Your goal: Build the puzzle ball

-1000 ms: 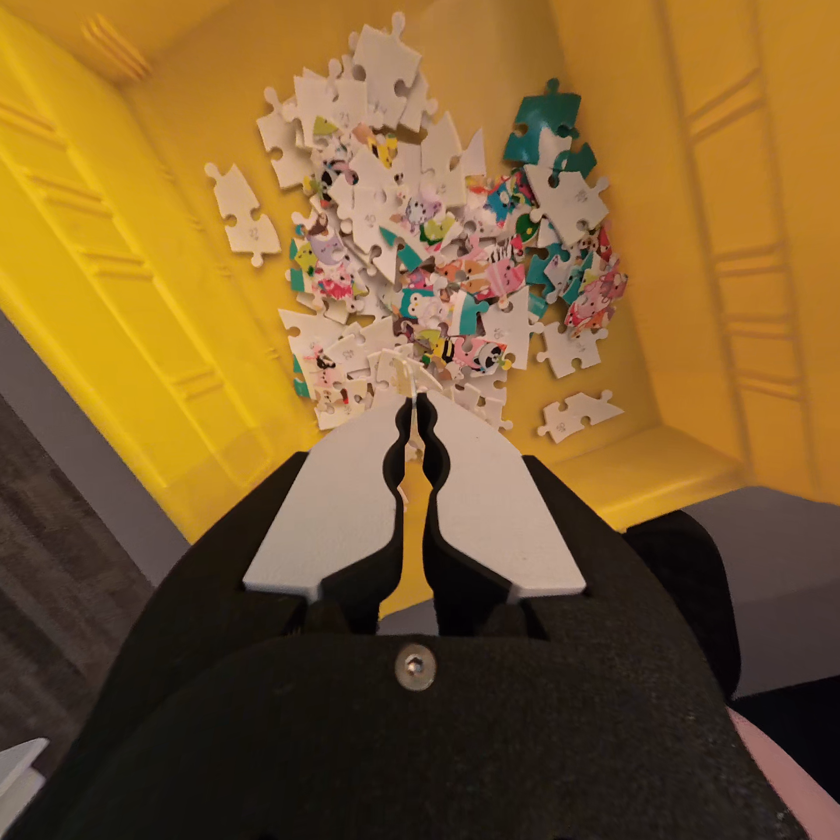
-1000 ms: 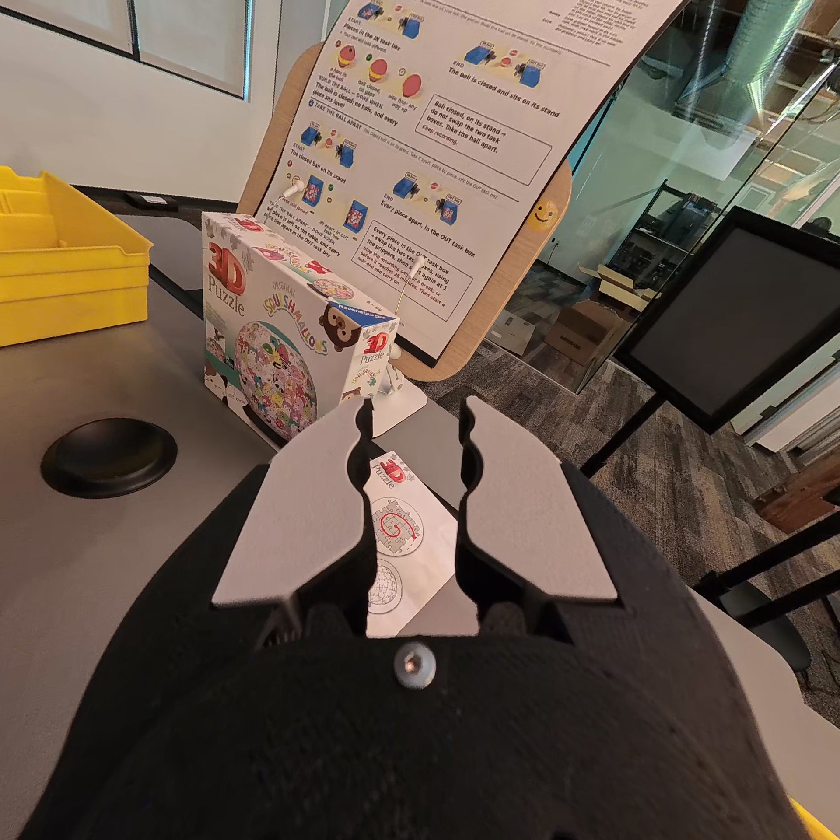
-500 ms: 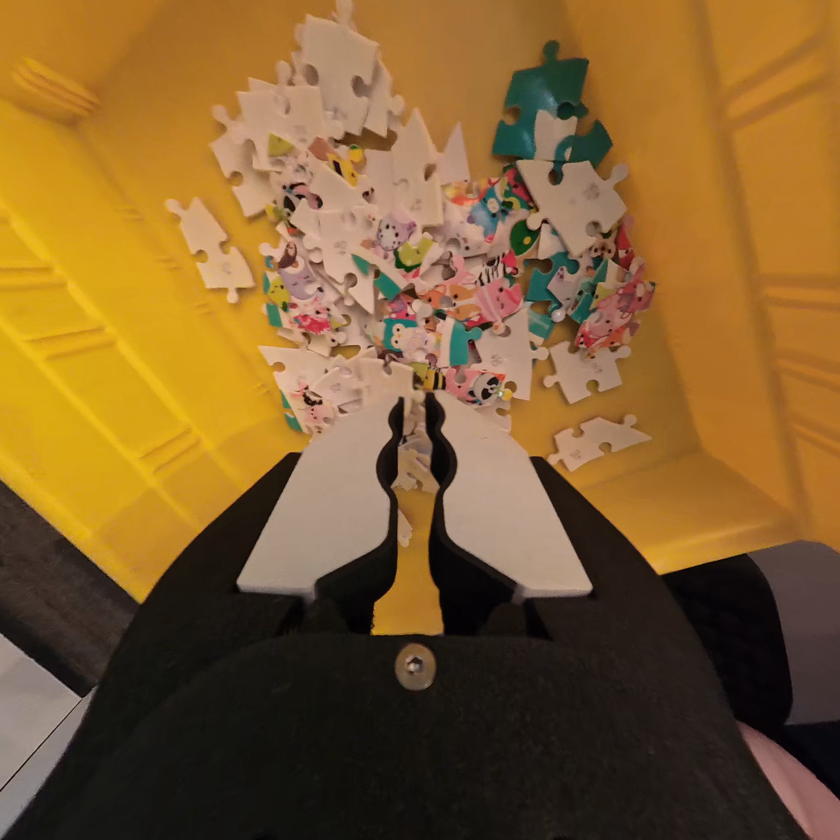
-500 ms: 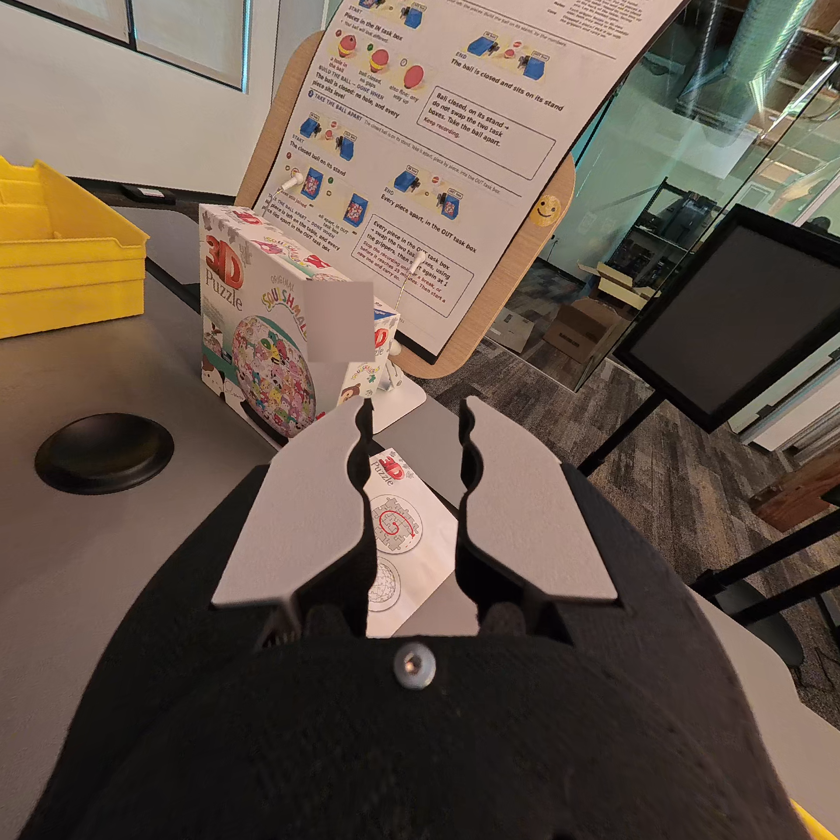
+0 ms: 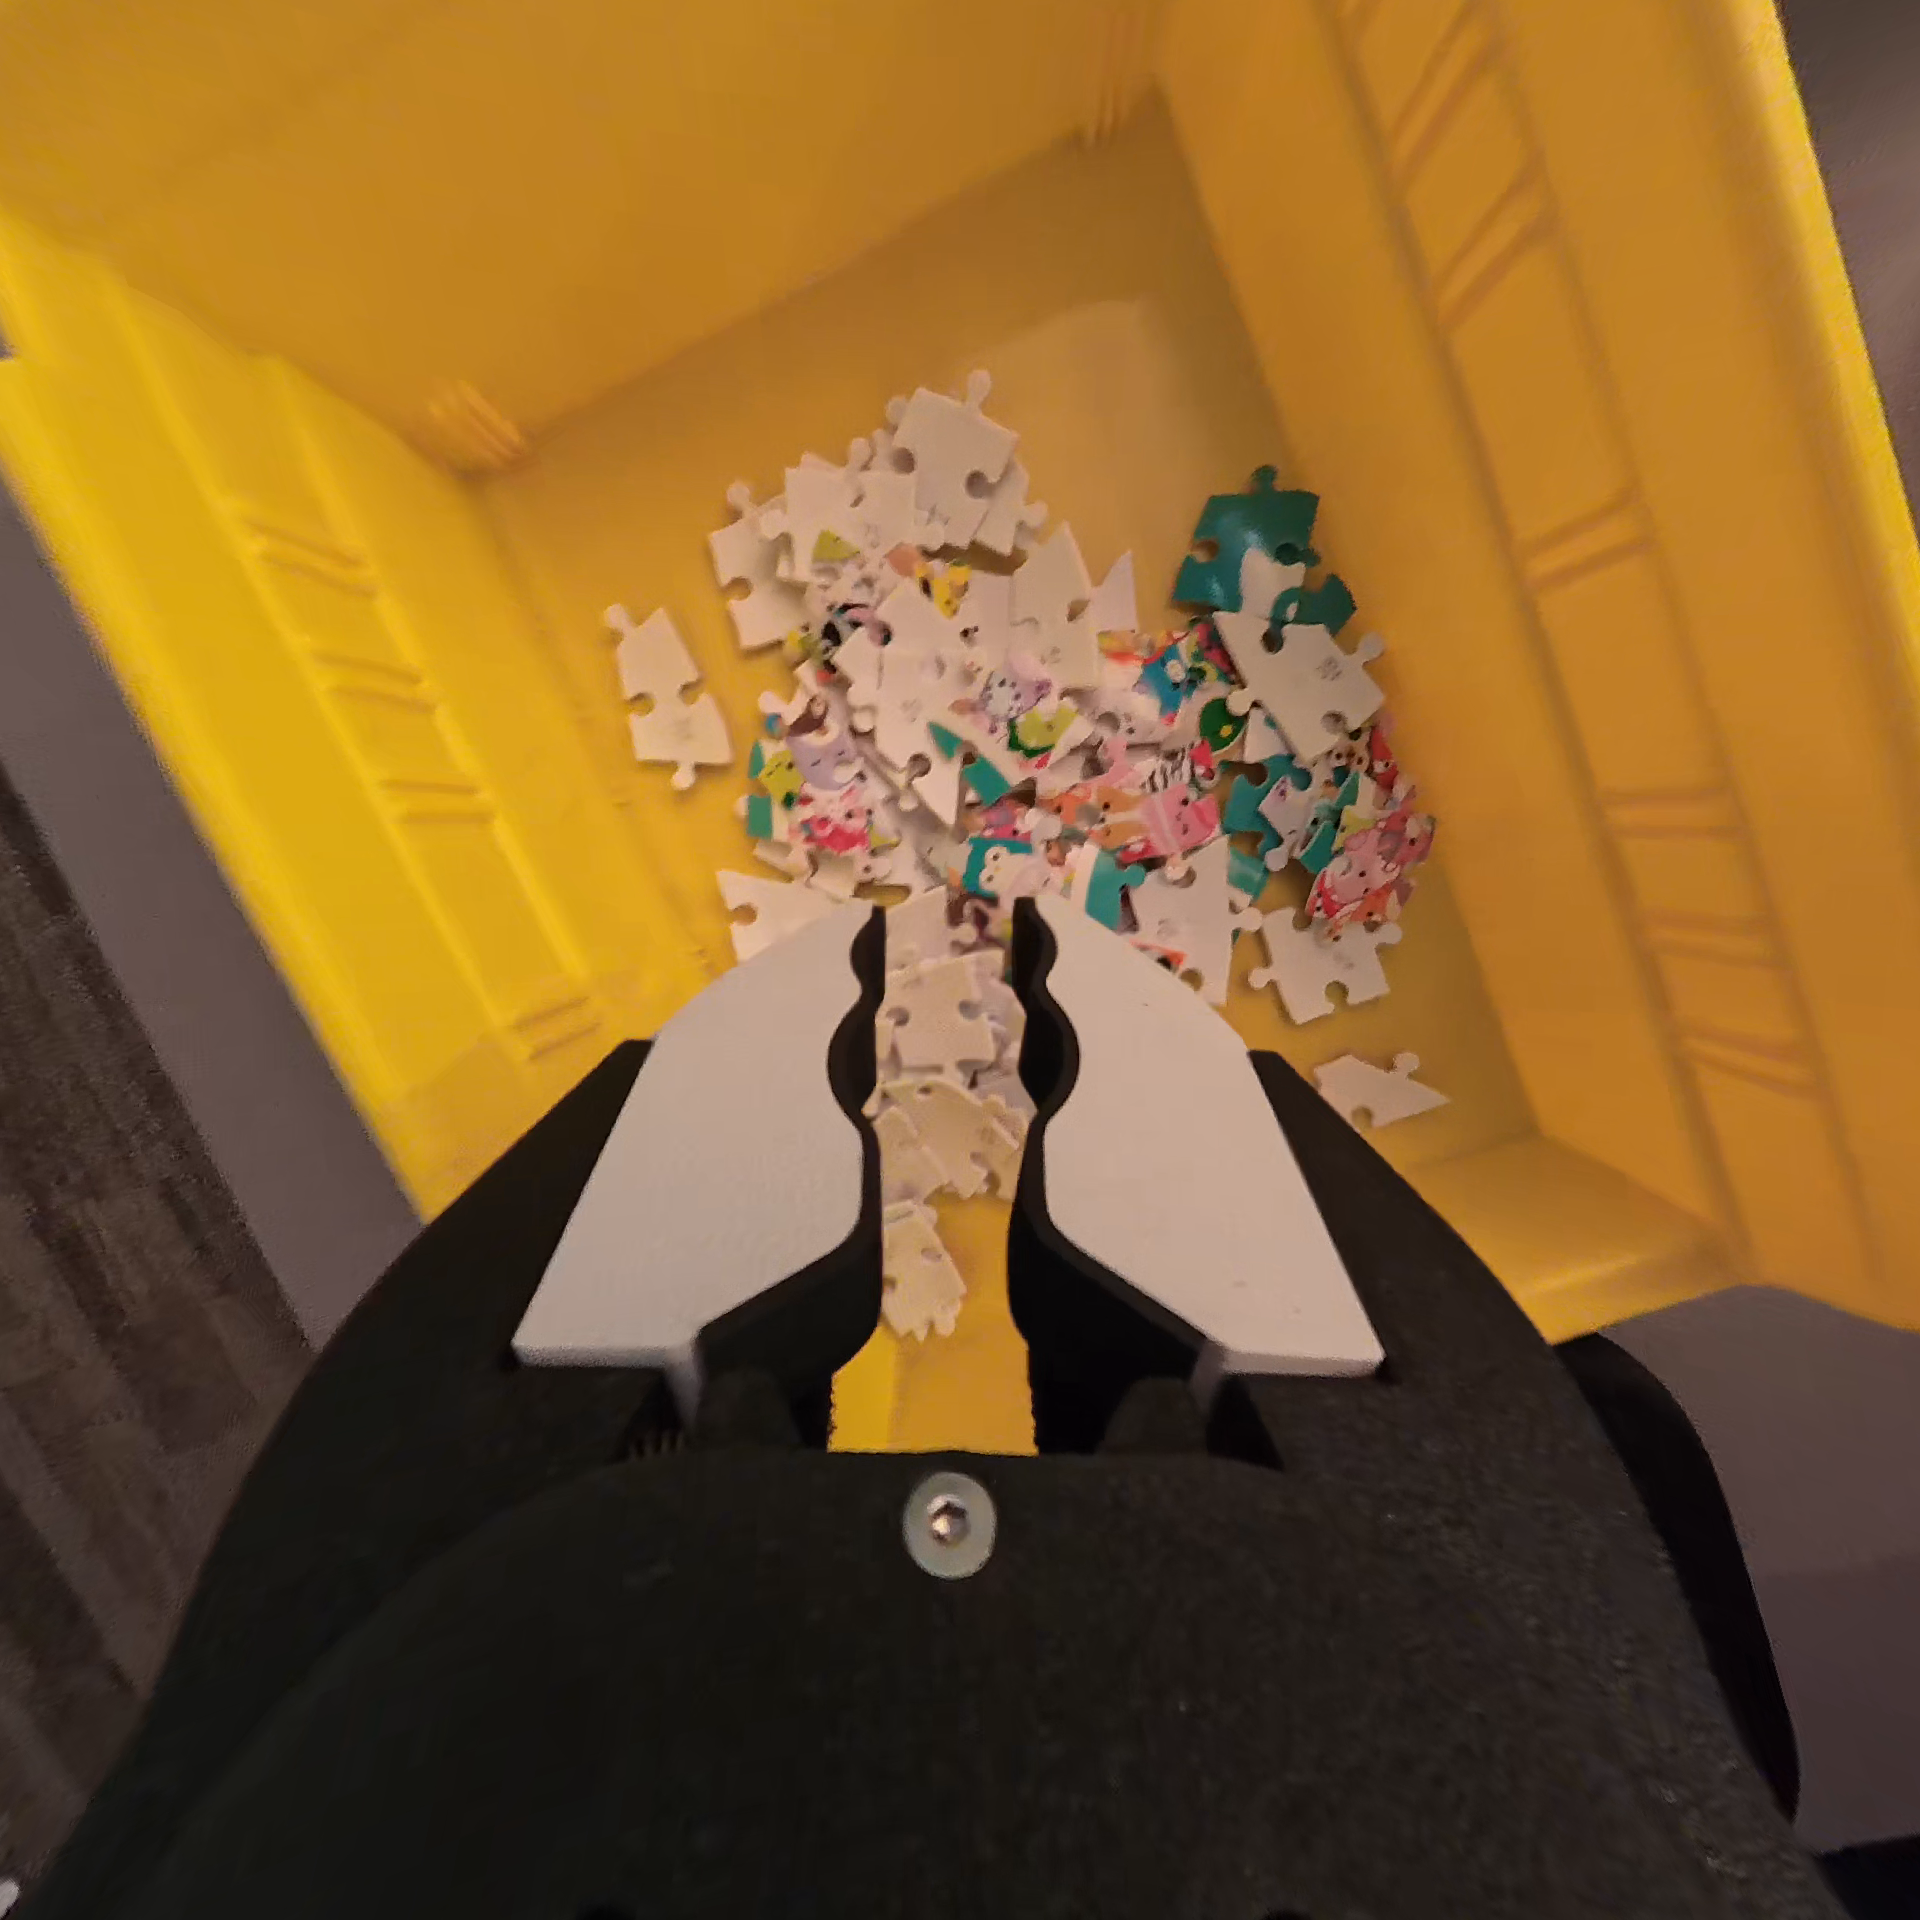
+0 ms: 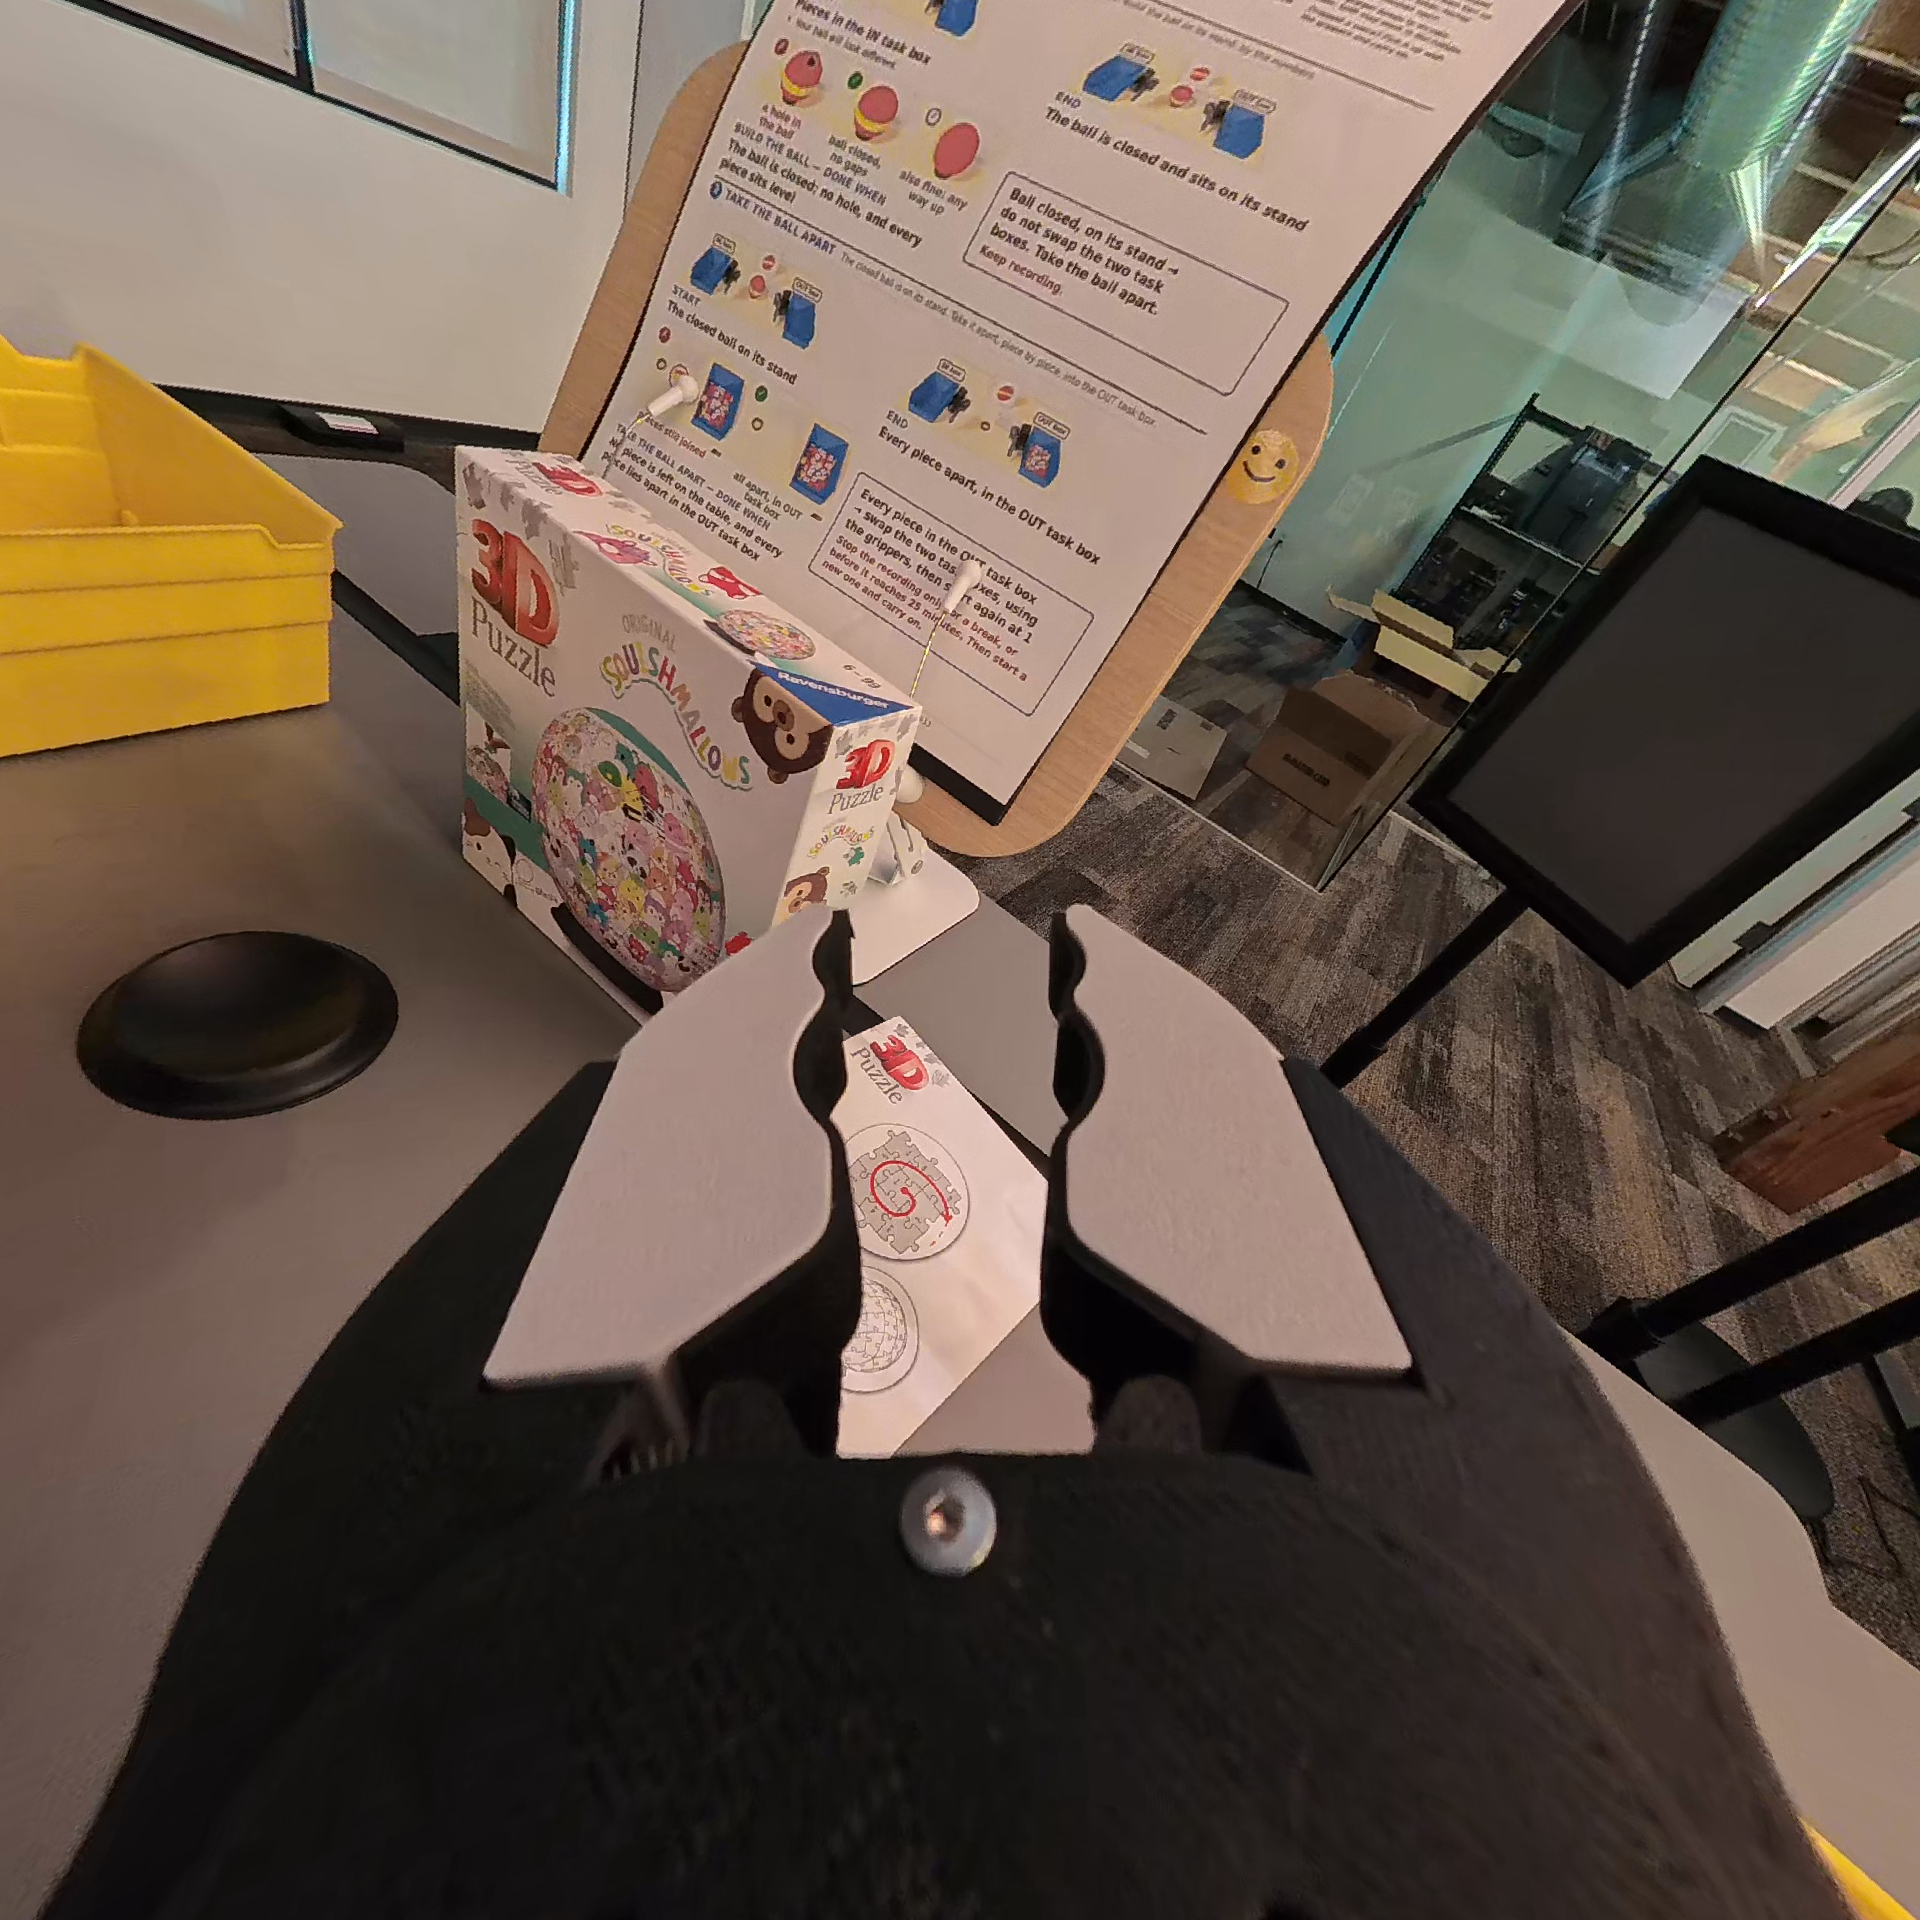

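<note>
Yellow bin (image 5: 1558, 540): in the left wrist view, a deep plastic bin; its ribbed walls close in on the left, right and far sides.
Puzzle pieces (image 5: 1039, 748): the task's thing, loose in a heap on the bin floor, some picture-up, many white-back-up; nothing is joined yet, so I judge the build barely begun.
Left claw (image 5: 948, 912): narrowly parted and empty, tips over the near edge of the heap, white pieces showing through the gap.
Doing the step well: pick one piece lying free at the rim of the heap, such as the lone white piece (image 5: 670, 694) at far left; come down with the jaws astride one edge, since flat pieces offer little to pinch and overlapping neighbours may lift with it.
In the way: the bin's walls limit the approach angle; the tangle in the middle hides which pieces are free.
Yellow trays (image 6: 135, 582): in the right wrist view, stacked at far left on the grey worktop (image 6: 260, 1299).
Black grommet (image 6: 237, 1023): set in the worktop, near left.
Puzzle box (image 6: 665, 748): upright, in front of the instruction board (image 6: 997, 312).
Right claw (image 6: 945, 920): moderately wide, empty, above a printed leaflet (image 6: 925, 1226).
Dark screen (image 6: 1704, 707): far right, off the worktop.
</note>
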The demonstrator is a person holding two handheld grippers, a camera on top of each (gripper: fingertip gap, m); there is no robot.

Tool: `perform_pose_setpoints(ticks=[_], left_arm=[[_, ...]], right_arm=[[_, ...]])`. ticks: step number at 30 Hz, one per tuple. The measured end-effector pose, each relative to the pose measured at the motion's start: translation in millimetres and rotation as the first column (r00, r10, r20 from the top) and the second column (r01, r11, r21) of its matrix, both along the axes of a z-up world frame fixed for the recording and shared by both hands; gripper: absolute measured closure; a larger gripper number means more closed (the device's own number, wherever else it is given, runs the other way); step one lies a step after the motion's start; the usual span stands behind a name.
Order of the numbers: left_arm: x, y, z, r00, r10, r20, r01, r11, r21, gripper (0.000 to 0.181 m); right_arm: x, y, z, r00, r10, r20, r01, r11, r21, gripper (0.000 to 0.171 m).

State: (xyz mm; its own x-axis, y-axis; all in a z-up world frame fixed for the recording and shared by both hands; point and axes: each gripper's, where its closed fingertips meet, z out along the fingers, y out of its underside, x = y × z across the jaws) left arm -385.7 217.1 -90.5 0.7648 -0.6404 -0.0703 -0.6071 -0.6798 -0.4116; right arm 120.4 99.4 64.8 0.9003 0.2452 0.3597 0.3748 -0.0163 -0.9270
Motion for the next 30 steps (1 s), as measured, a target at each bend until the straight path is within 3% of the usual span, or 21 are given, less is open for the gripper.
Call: perform_pose_setpoints(ticks=[4,11,21,24,30], left_arm=[[4,4,-14,0.999,-0.013,-0.042,0.012,1.0,-0.022,0.155],[36,0,-26,0.99,-0.055,0.133,0.07,0.991,-0.11,0.146],[-24,-17,-34,0.981,0.174,-0.087,-0.19,0.954,-0.234,0.147],[-28,-20,-40,0.978,0.143,-0.15,-0.176,0.955,-0.24,0.147],[-22,-18,-47,0.984,0.104,-0.142,-0.138,0.958,-0.253,0.142]], right_arm=[[0,0,-1,1.0,0.0,0.001,0.0,1.0,-0.003,0.134],[2,2,-5,1.0,-0.002,0.002,0.002,1.0,-0.015,0.134],[2,2,-5,1.0,-0.005,0.007,0.005,1.0,-0.015,0.133],[2,2,-4,1.0,-0.004,0.01,0.004,1.0,-0.011,0.133],[3,2,-3,1.0,-0.007,0.007,0.007,1.0,-0.011,0.133]])
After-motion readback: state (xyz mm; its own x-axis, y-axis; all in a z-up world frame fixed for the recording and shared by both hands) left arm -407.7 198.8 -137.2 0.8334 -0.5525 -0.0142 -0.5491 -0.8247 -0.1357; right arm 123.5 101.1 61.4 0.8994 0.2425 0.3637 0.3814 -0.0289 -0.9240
